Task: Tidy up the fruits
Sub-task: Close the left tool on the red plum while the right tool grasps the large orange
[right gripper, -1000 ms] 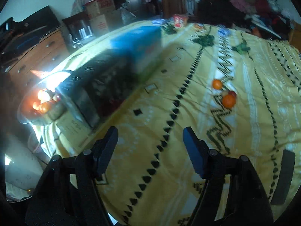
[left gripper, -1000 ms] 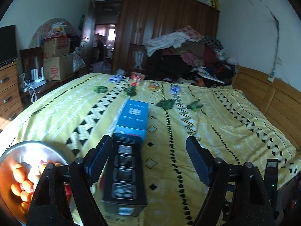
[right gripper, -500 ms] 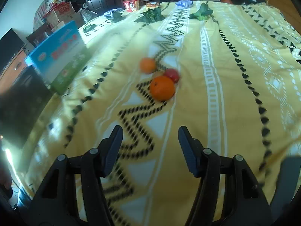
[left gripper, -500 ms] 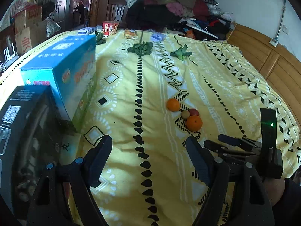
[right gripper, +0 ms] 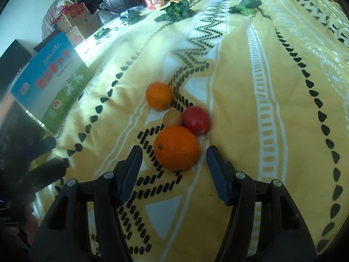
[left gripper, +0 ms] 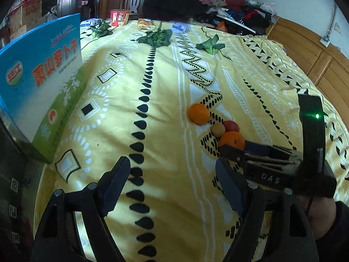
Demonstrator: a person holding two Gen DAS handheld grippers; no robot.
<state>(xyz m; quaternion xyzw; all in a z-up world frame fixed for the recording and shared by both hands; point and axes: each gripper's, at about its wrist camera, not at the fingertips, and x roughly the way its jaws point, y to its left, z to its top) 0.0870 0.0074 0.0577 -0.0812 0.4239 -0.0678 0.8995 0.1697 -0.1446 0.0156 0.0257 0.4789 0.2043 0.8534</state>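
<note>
The right gripper [right gripper: 174, 161] is closing around the big orange [right gripper: 176, 148] on the bed [right gripper: 272, 87], not yet gripping; the left gripper [left gripper: 172, 174] hangs open, empty.

The bed [right gripper: 272, 69] is covered with a yellow blanket [left gripper: 122, 100] that has black and white zigzag and drop patterns. Near its middle four fruits lie close together: a big orange [right gripper: 176, 148], a red fruit [right gripper: 196, 119] and a small tan fruit [right gripper: 172, 118] just behind it, and a smaller orange [right gripper: 159, 96] a little farther. At the left edge a blue and green box [left gripper: 41, 76] lies next to a black box [left gripper: 15, 187]. At the far end lie several green leafy bunches [left gripper: 156, 37], a red cup [left gripper: 119, 18] and some small packets [left gripper: 145, 24].
</note>
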